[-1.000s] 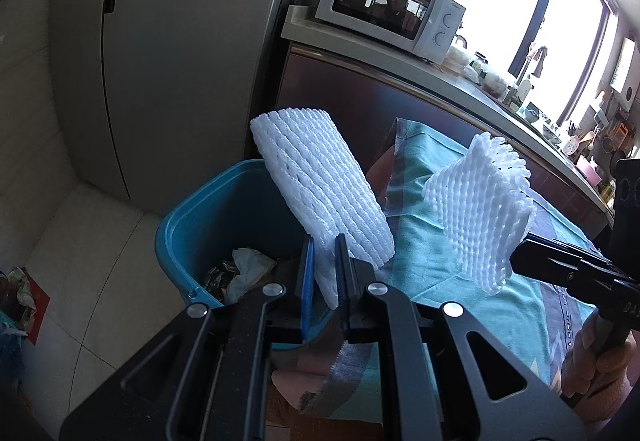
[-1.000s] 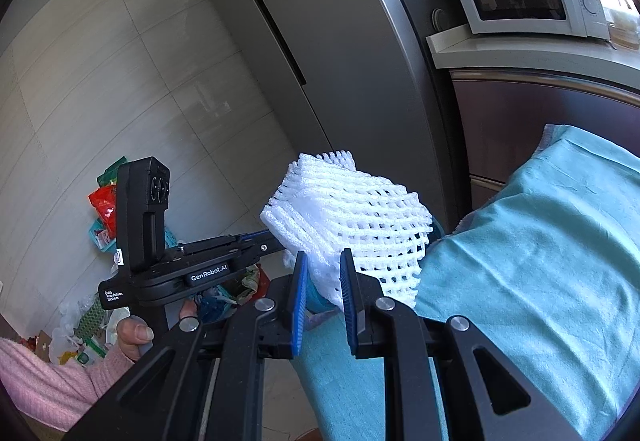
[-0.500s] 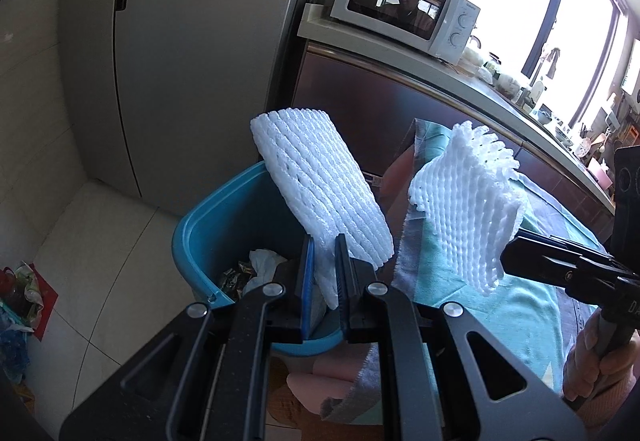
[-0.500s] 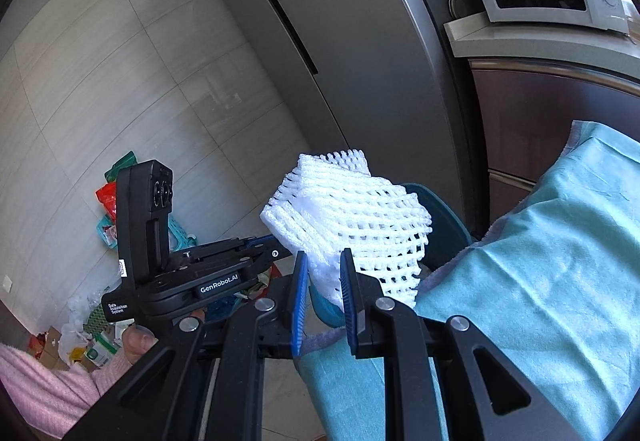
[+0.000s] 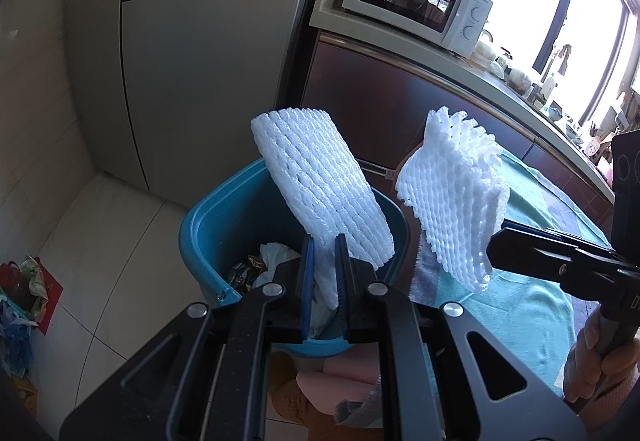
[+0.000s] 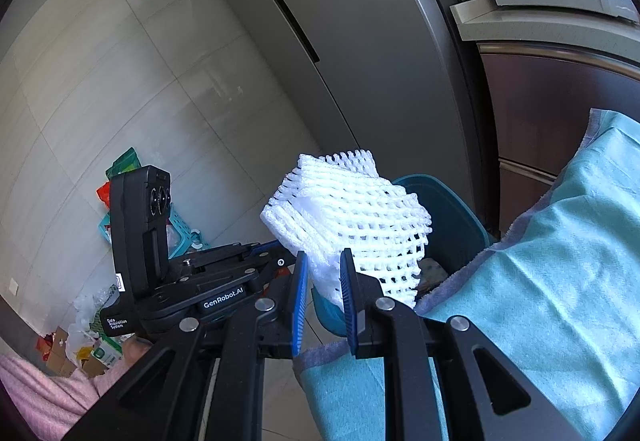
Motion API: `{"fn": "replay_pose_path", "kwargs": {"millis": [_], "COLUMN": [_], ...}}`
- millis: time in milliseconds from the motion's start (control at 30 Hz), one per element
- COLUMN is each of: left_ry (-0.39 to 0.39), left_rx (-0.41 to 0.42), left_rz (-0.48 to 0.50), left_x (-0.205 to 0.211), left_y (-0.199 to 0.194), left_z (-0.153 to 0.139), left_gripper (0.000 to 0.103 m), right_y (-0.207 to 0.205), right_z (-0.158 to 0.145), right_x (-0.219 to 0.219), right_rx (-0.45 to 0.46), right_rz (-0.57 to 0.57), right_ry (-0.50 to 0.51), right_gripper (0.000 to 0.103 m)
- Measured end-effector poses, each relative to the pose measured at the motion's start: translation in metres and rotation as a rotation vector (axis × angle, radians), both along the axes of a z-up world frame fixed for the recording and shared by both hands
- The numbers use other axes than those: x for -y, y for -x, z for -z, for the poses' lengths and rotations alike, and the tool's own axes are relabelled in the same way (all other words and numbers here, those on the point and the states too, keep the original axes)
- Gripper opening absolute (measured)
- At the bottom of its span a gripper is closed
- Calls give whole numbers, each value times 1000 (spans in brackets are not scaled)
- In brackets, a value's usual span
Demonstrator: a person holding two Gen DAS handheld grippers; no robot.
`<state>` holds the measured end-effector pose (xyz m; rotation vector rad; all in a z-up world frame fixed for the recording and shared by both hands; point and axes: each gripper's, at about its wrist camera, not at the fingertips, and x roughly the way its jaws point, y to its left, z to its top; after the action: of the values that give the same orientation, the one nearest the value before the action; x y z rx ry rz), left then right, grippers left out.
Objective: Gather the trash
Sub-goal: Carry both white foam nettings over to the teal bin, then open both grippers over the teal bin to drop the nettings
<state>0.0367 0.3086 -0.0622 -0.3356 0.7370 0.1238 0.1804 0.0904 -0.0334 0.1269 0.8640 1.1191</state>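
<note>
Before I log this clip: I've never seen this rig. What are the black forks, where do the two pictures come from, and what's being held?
No robot here: a person holds one handheld two-finger gripper in each hand, each with a fisheye camera looking along its fingers. The left wrist view shows the left gripper shut on a flat foam fruit net, held over a blue trash bin with crumpled wrappers inside. The right gripper enters from the side. The right wrist view shows that gripper shut on a folded foam net, near the bin, with the left gripper beside it. A teal towel covers the surface by the bin. Behind are a refrigerator and a microwave.
</note>
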Motion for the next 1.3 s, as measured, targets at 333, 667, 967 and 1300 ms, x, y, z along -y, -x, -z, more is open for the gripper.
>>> {"fn": "replay_pose_path", "kwargs": {"millis": [333,667,967,1300], "left_ry": [0,4,13,43], "left_rx": [-27,-62,-87,-122], "left_rz": [-19,-35,-48,-54], "left_x": [-5,-8,-8,-12], "left_y": [-7,-16,-27,-46], "left_z": [10,24,36,56], "left_gripper": [11,11,11,13], "right_y": [-9,-17,-25,-37], "right_z": [7,19,30,48], "right_x": [-10,-21,-33,-40], "right_rx": [-25,-55,-86,-156], "right_rz": [7,19,37,78], "right_ry": [14,40,75,127], "right_gripper": [15,15,15,20]}}
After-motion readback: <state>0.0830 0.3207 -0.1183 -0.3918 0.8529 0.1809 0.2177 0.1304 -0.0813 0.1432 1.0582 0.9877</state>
